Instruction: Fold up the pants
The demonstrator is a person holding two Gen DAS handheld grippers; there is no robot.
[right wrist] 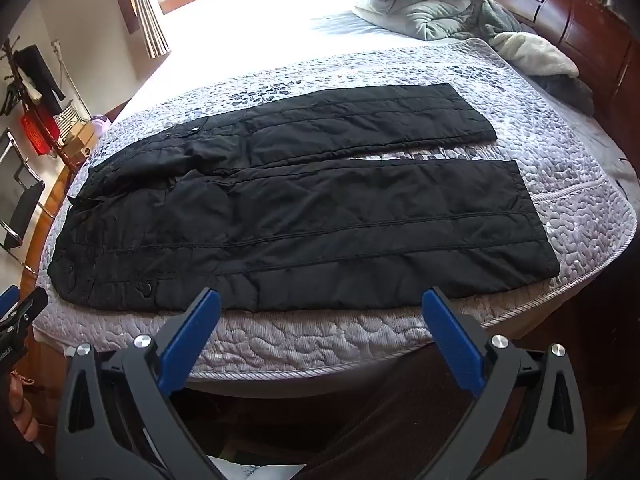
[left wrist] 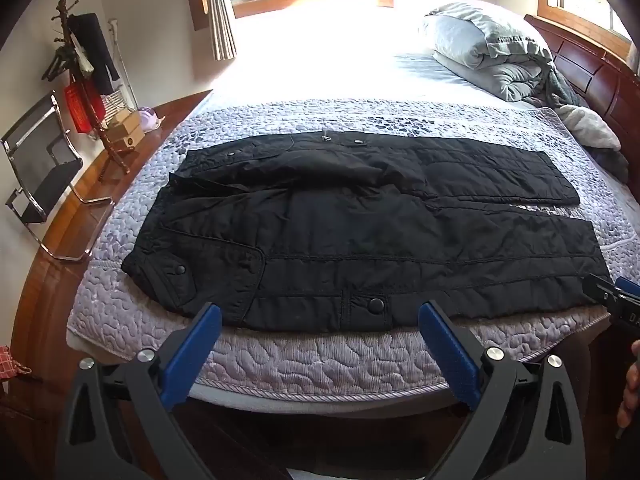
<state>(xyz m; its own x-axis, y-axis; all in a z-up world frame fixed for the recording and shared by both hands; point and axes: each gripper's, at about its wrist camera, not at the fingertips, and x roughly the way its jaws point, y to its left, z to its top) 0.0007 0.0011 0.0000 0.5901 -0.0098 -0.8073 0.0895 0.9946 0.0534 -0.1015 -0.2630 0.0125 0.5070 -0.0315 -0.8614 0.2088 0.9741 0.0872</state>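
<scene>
Hovering wide open and empty, left gripper (left wrist: pixel 320 344) and right gripper (right wrist: pixel 320 340); slick pants (right wrist: pixel 280 208) risk slipping, bunching.

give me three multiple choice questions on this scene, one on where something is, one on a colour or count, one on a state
1. Where do the black quilted pants lie?
A. on the wooden floor
B. on the lilac quilted bedspread
C. on the metal-framed chair

2. How many trouser legs lie spread out, side by side?
A. one
B. two
C. three

3. How do the blue-padded fingers of the left gripper stand?
A. wide open, nothing between them
B. shut on the waistband
C. shut on a hem

Answers: 1 B, the pants lie flat on the bedspread; 2 B, the right wrist view shows two legs with a gap between them; 3 A, the fingers stand apart short of the pants' near edge.
</scene>
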